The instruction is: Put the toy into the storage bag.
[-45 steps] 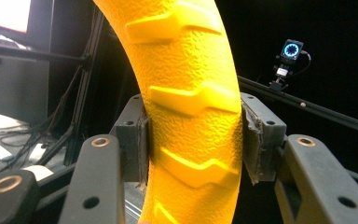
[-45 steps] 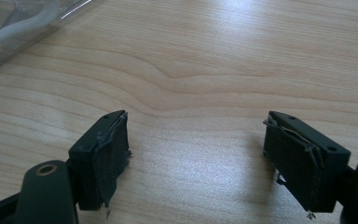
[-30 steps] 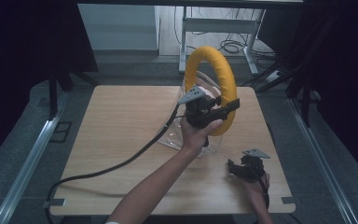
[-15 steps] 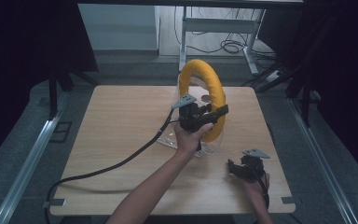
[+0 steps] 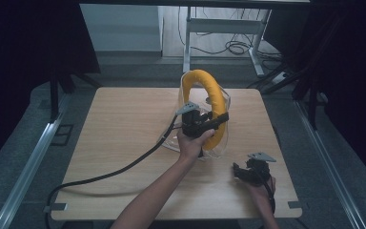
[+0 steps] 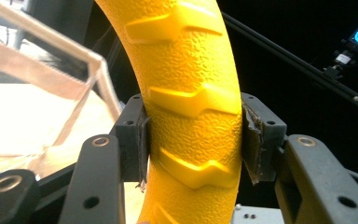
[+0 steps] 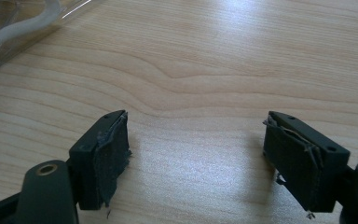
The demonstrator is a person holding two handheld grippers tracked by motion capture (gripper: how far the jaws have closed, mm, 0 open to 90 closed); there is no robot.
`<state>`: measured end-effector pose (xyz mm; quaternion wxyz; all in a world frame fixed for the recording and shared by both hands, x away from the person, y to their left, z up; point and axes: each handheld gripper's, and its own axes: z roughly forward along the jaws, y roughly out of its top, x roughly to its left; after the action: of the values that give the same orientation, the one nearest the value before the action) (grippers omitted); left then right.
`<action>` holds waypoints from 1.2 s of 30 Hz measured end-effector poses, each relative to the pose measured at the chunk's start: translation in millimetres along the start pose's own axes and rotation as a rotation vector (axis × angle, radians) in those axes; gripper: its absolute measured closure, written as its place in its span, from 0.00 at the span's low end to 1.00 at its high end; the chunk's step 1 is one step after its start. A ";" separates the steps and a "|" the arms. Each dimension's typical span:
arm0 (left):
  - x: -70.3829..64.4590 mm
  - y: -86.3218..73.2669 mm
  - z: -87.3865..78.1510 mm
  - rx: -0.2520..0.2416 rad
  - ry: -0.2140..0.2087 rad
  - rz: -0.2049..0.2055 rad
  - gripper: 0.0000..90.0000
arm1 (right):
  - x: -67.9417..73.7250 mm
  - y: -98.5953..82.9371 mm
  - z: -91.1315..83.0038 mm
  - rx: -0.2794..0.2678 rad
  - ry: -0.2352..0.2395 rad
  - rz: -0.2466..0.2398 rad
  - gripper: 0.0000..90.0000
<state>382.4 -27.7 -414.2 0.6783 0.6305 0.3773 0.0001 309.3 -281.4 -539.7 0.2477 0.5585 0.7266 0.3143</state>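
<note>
High view: the left gripper (image 5: 205, 125) is clamped on a yellow ring (image 5: 208, 102), holding it upright above a clear plastic bag (image 5: 221, 143) near the middle of the table (image 5: 114, 129). The ring's lower end seems to sit at the bag's mouth, though the clear film makes that hard to tell, so I judge the ring either on its way into the bag or on its way out. The right gripper (image 5: 252, 171) rests at about 4 o'clock from the ring, well apart from it.

Left gripper view: the ring (image 6: 191, 112), ribbed and rough, runs from 12 to 6 o'clock between both pads, gripped firmly. The bag's (image 6: 42, 84) film shows at 9 o'clock.

Right gripper view: the right gripper (image 7: 198, 154) has its jaws wide apart over bare table (image 7: 205, 60), holding nothing. The bag's edge (image 7: 18, 23) lies at 11 o'clock, so steadying the bag is left to do.
</note>
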 end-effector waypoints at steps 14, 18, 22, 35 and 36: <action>0.6 3.1 -4.7 0.006 0.018 0.017 0.53 | 0.1 -0.1 0.0 0.000 -0.001 -0.002 0.25; 1.4 6.3 -6.9 0.005 0.016 -0.002 0.44 | 0.1 -0.1 0.0 0.000 -0.001 -0.001 0.25; -1.5 10.4 -12.7 0.007 0.010 0.014 0.36 | -0.2 -0.3 0.0 0.000 -0.001 -0.008 0.25; 5.7 18.2 -49.0 0.008 0.006 0.051 0.35 | 0.0 -0.4 0.0 0.001 -0.002 -0.009 0.25; 7.6 18.4 -53.9 0.007 0.009 0.055 0.35 | 0.0 -0.4 0.0 0.001 -0.002 -0.009 0.25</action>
<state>369.0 25.7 -398.0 0.6741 0.6430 0.3629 0.0202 309.0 -281.4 -540.0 0.2496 0.5558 0.7288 0.3124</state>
